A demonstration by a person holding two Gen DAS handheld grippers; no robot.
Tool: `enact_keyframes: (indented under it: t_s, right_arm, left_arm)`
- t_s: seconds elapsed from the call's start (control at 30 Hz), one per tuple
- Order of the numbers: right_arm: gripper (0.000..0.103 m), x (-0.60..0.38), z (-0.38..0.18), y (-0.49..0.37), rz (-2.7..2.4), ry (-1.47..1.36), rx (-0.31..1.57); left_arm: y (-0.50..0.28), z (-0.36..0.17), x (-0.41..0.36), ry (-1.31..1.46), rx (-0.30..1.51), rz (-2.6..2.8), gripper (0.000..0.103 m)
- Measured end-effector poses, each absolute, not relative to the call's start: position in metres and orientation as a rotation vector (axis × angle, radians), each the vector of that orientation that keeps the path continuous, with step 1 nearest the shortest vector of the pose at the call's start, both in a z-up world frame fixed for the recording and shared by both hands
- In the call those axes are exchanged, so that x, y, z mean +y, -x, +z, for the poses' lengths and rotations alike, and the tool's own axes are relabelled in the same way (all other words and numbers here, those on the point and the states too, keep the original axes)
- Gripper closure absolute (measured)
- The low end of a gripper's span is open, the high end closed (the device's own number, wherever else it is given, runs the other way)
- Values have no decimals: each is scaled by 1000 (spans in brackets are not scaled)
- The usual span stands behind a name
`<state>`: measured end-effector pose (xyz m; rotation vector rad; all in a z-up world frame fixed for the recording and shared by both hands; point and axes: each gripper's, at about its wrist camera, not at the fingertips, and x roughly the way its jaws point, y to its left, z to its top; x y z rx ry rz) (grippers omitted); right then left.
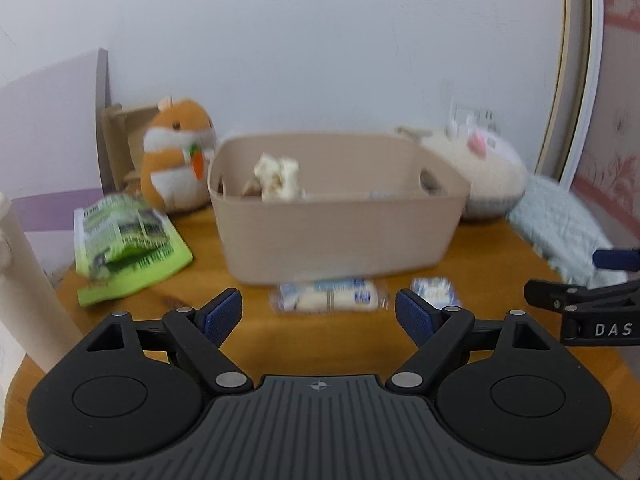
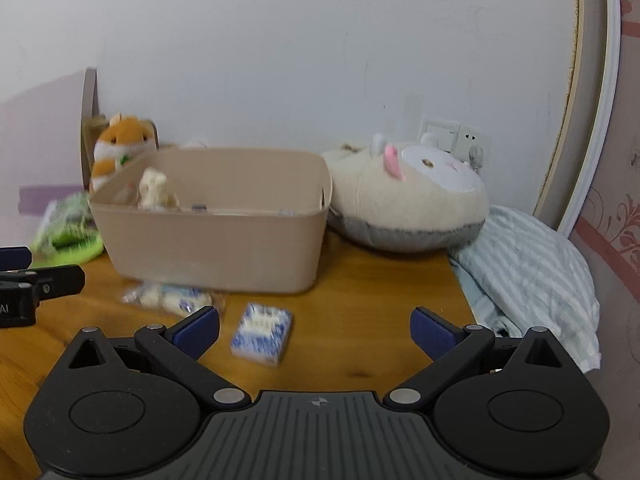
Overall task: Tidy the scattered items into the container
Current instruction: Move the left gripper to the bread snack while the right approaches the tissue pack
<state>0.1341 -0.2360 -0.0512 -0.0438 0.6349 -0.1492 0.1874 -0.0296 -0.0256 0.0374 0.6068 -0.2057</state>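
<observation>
The left gripper (image 1: 318, 314) and right gripper (image 2: 316, 334) both stand with jaws wide and empty above the wooden table (image 2: 360, 292). The beige container (image 1: 336, 216) sits at the far centre, a crumpled cream item (image 1: 278, 178) inside at its left. Just near of it lie a clear snack packet (image 1: 330, 298) and, to its right, a small blue-white packet (image 2: 262, 334); a green bag (image 1: 124, 240) lies left.

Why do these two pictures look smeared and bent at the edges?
Left wrist view: the beige bin and the long snack packet are smeared, probably by motion, while the left gripper stays sharp. Right wrist view: the small blue packet is blurred, and the fisheye lens bows the door frame. Lighting is soft, without glare.
</observation>
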Motion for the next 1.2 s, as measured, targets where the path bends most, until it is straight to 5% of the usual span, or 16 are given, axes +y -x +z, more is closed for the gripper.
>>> enact_keyframes:
  t_s: [1.2]
  right_arm:
    - [0,-228,-150,-229,-115,-21,849]
  left_arm:
    - [-283,-88,-37,109,737,-184,18]
